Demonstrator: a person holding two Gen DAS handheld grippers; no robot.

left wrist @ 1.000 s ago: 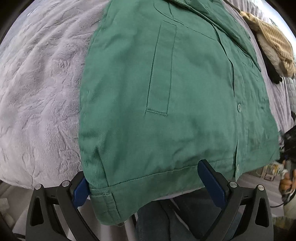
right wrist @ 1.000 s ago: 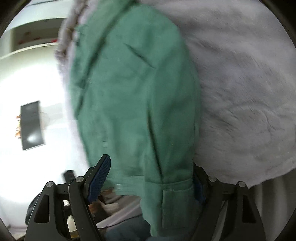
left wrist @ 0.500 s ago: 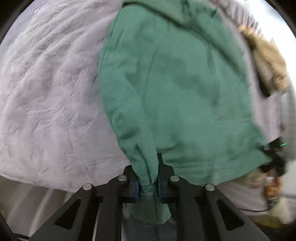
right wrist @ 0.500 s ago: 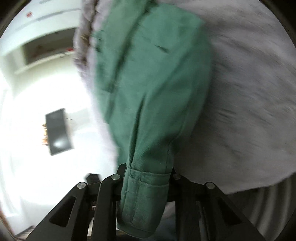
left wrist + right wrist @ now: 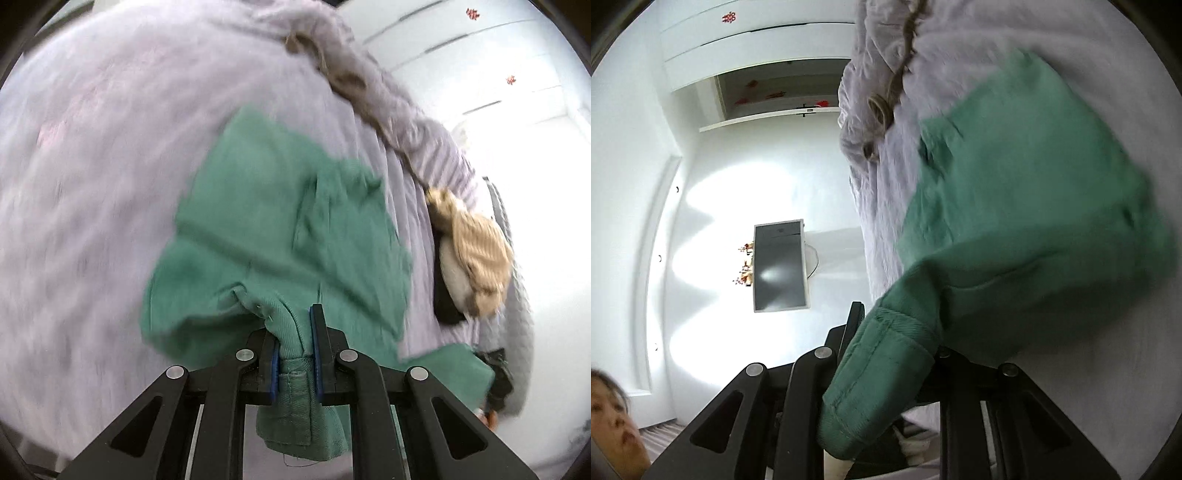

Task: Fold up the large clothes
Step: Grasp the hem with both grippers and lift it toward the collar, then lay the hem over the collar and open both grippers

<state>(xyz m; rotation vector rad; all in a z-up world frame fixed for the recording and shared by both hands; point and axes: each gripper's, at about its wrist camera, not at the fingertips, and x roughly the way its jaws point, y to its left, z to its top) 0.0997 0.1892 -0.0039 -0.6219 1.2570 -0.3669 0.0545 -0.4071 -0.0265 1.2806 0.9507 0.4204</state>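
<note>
A green jacket (image 5: 280, 229) lies on a pale lilac fleece blanket (image 5: 92, 166) on a bed. Its lower part is lifted and doubled up toward the collar. My left gripper (image 5: 294, 343) is shut on the jacket's hem corner, which hangs down between the blue pads. In the right wrist view the jacket (image 5: 1027, 206) bulges up from the blanket (image 5: 1071, 44). My right gripper (image 5: 886, 347) is shut on the other hem corner; the thick hem band drapes over the fingers and hides the right one.
A tan knitted garment (image 5: 476, 251) on dark and white items lies at the bed's right edge. A brown cord (image 5: 332, 74) runs along the bunched blanket. A wall screen (image 5: 779, 266), white cupboards and a person's face (image 5: 609, 417) show to the left.
Both grippers closed on the hem corners a second ago and have since lifted and carried the hem forward over the jacket, which now lies doubled and bunched.
</note>
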